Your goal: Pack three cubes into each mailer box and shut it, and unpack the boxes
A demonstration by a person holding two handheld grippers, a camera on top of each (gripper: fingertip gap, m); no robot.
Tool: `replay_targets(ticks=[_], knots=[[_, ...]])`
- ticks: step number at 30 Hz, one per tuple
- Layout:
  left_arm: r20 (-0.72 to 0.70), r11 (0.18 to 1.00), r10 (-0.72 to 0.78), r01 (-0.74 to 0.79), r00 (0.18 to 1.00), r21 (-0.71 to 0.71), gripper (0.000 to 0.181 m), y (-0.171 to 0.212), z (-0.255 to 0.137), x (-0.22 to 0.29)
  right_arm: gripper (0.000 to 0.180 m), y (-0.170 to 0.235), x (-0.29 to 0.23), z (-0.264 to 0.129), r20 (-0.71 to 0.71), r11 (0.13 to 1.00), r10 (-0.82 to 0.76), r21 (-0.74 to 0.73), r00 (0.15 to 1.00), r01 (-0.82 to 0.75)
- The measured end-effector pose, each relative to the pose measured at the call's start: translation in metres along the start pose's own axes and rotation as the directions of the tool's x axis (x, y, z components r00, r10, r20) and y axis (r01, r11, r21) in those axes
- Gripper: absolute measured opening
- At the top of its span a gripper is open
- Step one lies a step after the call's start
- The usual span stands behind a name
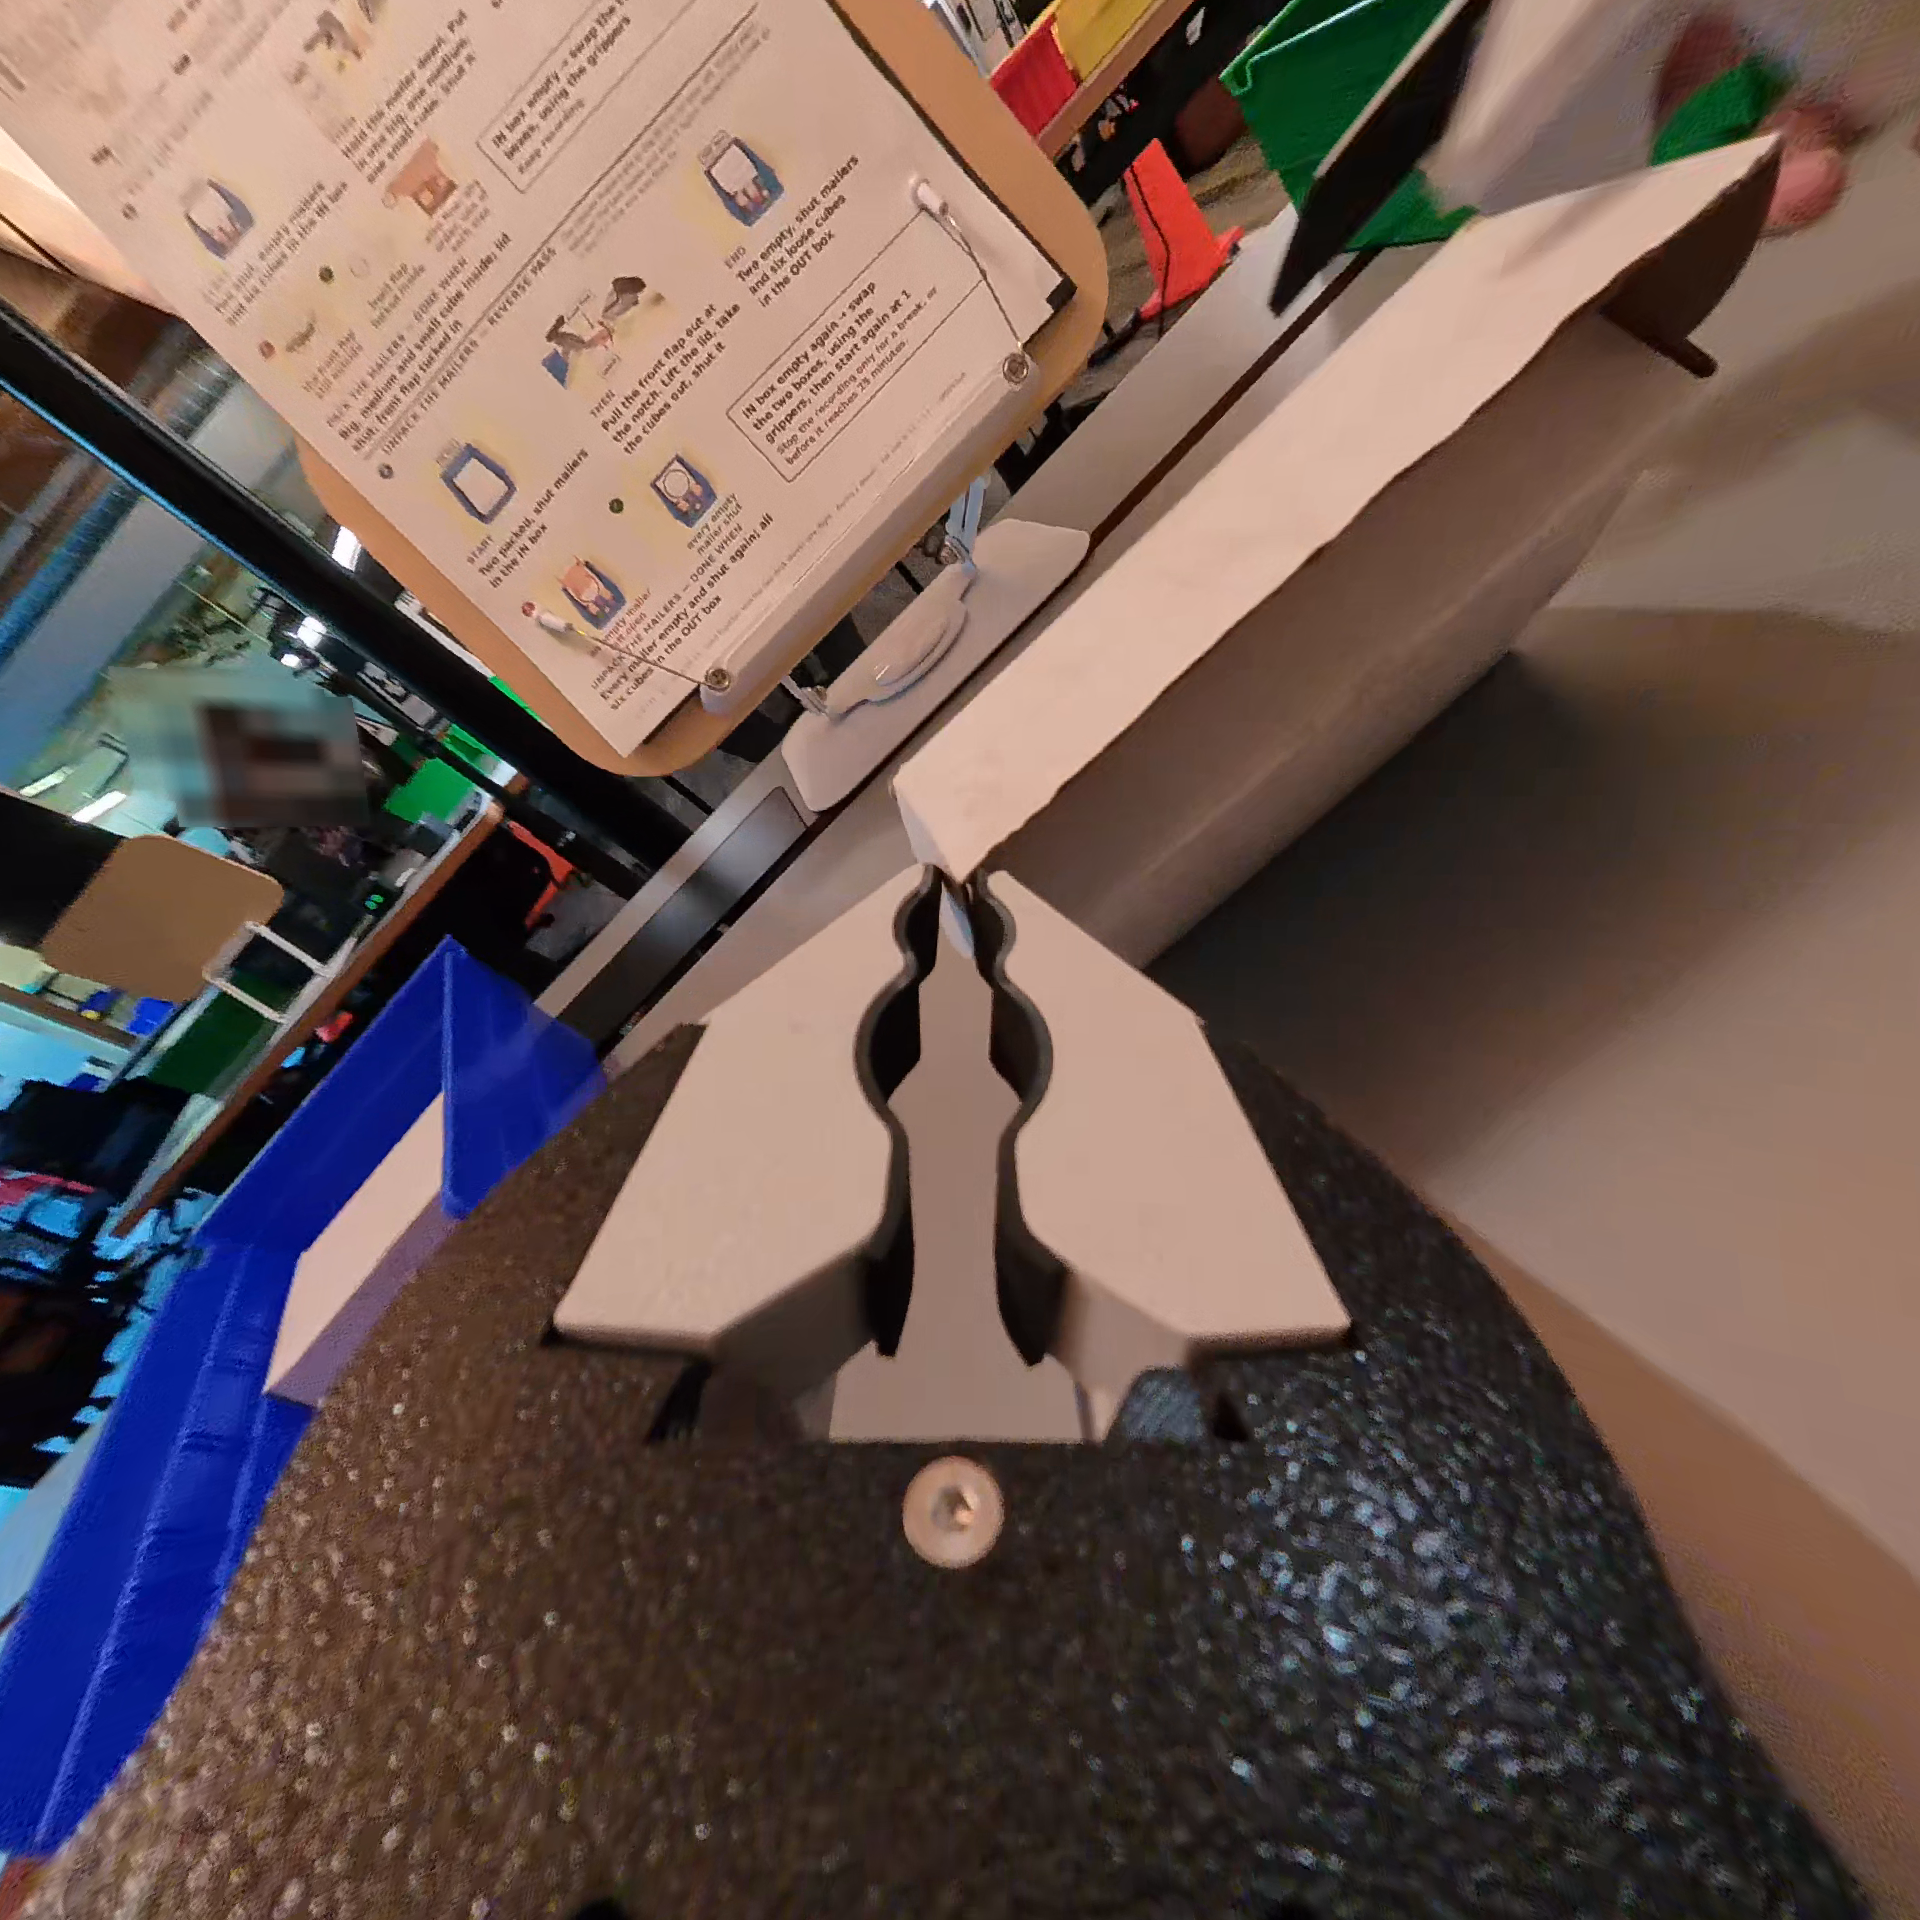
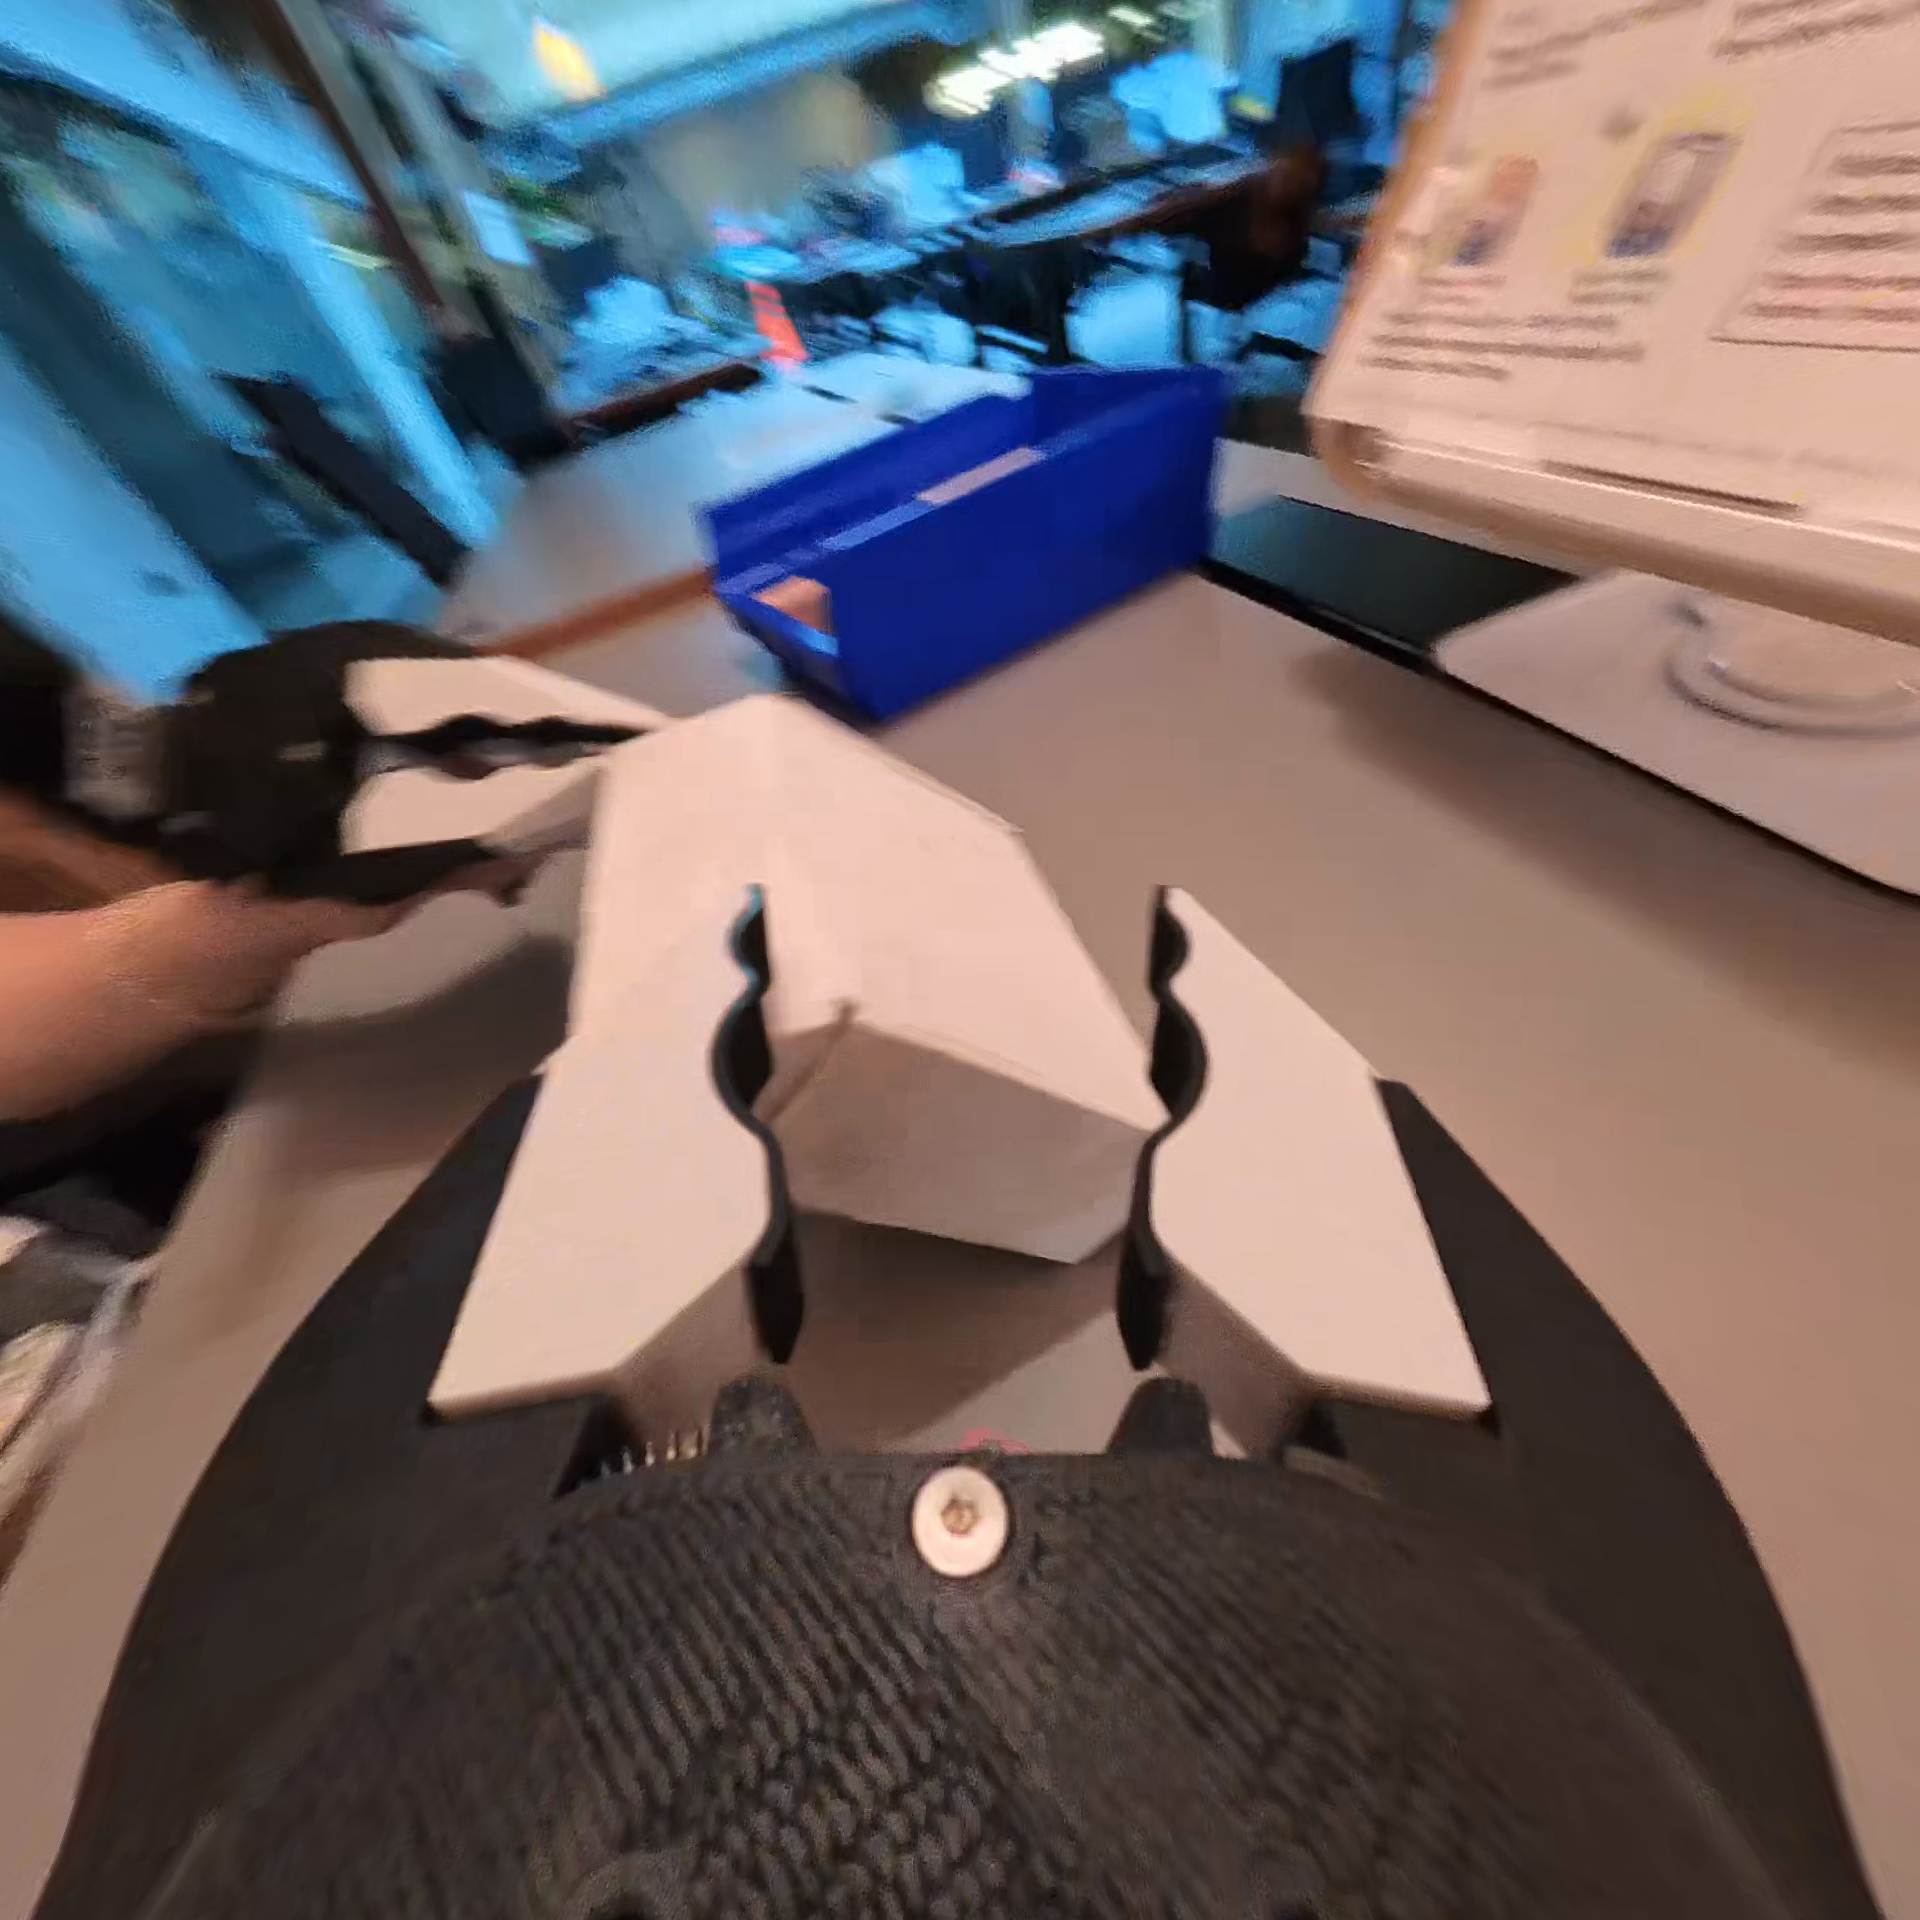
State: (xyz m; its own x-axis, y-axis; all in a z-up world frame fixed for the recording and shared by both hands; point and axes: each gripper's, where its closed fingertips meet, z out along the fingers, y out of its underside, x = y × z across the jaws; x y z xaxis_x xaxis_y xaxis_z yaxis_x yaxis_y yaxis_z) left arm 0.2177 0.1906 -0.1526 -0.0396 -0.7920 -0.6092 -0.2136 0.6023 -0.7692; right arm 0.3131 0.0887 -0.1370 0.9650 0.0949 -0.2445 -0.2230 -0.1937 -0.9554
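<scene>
A white mailer box (image 1: pixel 1299 499) is shut and runs away to the upper right in the left wrist view. My left gripper (image 1: pixel 961 883) is shut on its near corner edge. In the right wrist view the same box (image 2: pixel 831 862) is tilted above the grey table (image 2: pixel 1455 1039), held at its far-left corner by the left gripper (image 2: pixel 608 764). My right gripper (image 2: pixel 956 904) is open, with a finger on each side of the box's near end, not closed on it. The right gripper also shows blurred in the left wrist view (image 1: pixel 1444 125) beyond the box's far end. No cubes are in view.
A blue bin (image 2: pixel 966 540) stands at the table's far side and also shows in the left wrist view (image 1: pixel 343 1195). An instruction board on a white stand (image 1: pixel 582 343) is behind the box, on the right in the right wrist view (image 2: pixel 1662 312). A green bin (image 1: pixel 1340 94) is farther back. A person's hand (image 2: pixel 135 977) holds the left gripper.
</scene>
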Motion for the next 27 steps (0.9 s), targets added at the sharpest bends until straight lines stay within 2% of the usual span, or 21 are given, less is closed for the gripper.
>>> replay_targets(ticks=[1,2,4,7,10,11,13,16,17,19,22,24,25,27], knots=[[-0.014,1.0,-0.017,0.017,1.0,-0.007,0.003,-0.001,0.004,-0.002,0.086,0.003,-0.012,-0.003,0.079,1.0,-0.005,0.003,0.997,0.005],[-0.032,0.999,-0.042,0.042,0.999,-0.016,0.003,-0.003,0.007,-0.004,0.092,0.011,-0.018,-0.006,0.121,0.999,-0.021,-0.034,0.992,0.026],[-0.076,0.996,-0.092,0.091,0.993,-0.017,0.002,-0.011,0.013,-0.007,0.104,0.023,-0.023,-0.008,0.133,0.989,-0.094,-0.097,0.987,0.108],[-0.102,0.995,-0.089,0.083,0.991,-0.06,0.001,-0.017,0.024,-0.012,0.111,0.023,-0.024,-0.009,0.099,0.97,-0.212,-0.095,0.972,0.222],[-0.13,0.99,-0.099,0.084,0.987,-0.117,0.0,-0.02,0.038,-0.013,0.11,0.006,-0.013,-0.023,0.004,0.96,-0.276,-0.046,0.961,0.276],[-0.14,0.986,-0.107,0.087,0.984,-0.141,0.0,-0.02,0.042,-0.013,0.114,0.005,-0.015,-0.029,0.013,0.958,-0.286,-0.037,0.958,0.286],[-0.162,0.979,-0.141,0.112,0.977,-0.172,0.0,-0.022,0.048,-0.013,0.109,0.006,-0.017,-0.034,0.021,0.956,-0.293,-0.014,0.956,0.293],[-0.189,0.967,-0.182,0.141,0.965,-0.213,0.0,-0.022,0.058,-0.011,0.118,0.04,-0.003,-0.017,0.008,0.941,-0.303,-0.154,0.953,0.301],[-0.192,0.965,-0.185,0.142,0.964,-0.22,0.0,-0.023,0.061,-0.011,0.117,0.047,0.004,-0.012,-0.01,0.939,-0.301,-0.175,0.954,0.294],[-0.207,0.962,-0.196,0.147,0.958,-0.232,0.0,-0.024,0.065,-0.01,0.103,0.051,0.01,-0.005,-0.024,0.949,-0.284,-0.15,0.958,0.277],[-0.226,0.959,-0.217,0.163,0.95,-0.234,0.0,-0.025,0.067,-0.01,0.066,0.049,0.027,-0.002,-0.121,0.952,-0.291,-0.131,0.949,0.275],[-0.252,0.957,-0.218,0.156,0.943,-0.246,0.005,-0.02,0.069,-0.009,0.066,0.049,0.026,-0.001,-0.113,0.952,-0.29,-0.135,0.95,0.275],[-0.259,0.952,-0.222,0.152,0.94,-0.265,0.014,-0.016,0.071,-0.009,0.065,0.05,0.025,0.0,-0.106,0.951,-0.291,-0.136,0.951,0.277],[-0.284,0.954,-0.22,0.145,0.933,-0.263,0.01,-0.015,0.075,-0.008,0.065,0.05,0.024,0.0,-0.096,0.954,-0.281,-0.138,0.955,0.267]])
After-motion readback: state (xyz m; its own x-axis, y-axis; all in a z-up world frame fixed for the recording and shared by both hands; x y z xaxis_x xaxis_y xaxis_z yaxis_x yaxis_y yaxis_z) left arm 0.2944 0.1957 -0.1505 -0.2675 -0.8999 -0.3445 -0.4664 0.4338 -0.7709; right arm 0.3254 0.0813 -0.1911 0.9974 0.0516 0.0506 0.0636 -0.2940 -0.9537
